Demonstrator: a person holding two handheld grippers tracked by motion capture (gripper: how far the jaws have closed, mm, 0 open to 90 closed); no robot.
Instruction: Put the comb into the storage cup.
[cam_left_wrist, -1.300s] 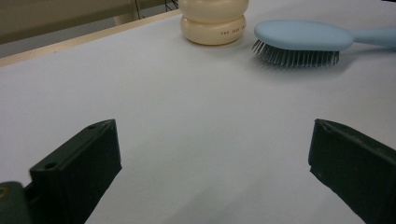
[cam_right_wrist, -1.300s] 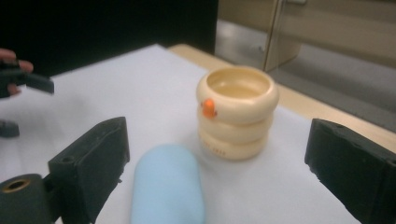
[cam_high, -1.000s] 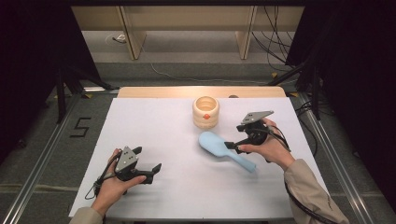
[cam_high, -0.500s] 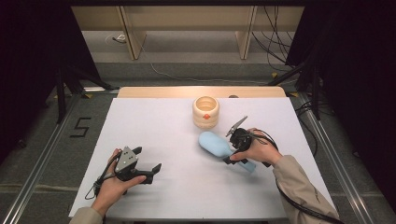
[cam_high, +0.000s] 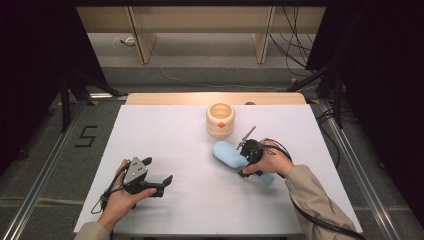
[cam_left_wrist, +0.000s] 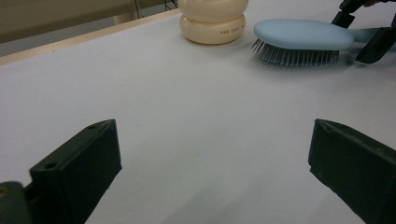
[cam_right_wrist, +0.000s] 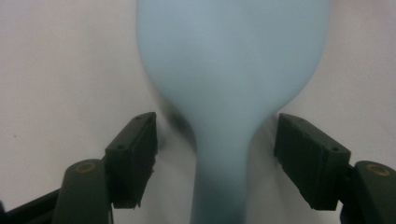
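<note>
A light blue hairbrush (cam_high: 227, 154) lies bristles down on the white table (cam_high: 170, 130), right of the middle. My right gripper (cam_high: 248, 166) points down over its handle. In the right gripper view the jaws (cam_right_wrist: 217, 154) stand on either side of the brush's neck (cam_right_wrist: 229, 70) with a gap at each pad. They have just been closing and are open, not pressing on it. My left gripper (cam_high: 159, 171) rests at the front left, open and holding nothing (cam_left_wrist: 210, 163). It faces the brush (cam_left_wrist: 303, 39) and the right gripper (cam_left_wrist: 359, 33) beyond it.
A cream ribbed cup (cam_high: 220, 120) stands upright just behind the brush head, also in the left gripper view (cam_left_wrist: 214, 21). A wooden strip (cam_high: 215, 98) edges the table's far side. Dark stands and cables flank the table.
My right gripper came down and toward the brush from its right, turned to point downward, and now straddles the handle with narrower jaws. The left gripper has not moved.
</note>
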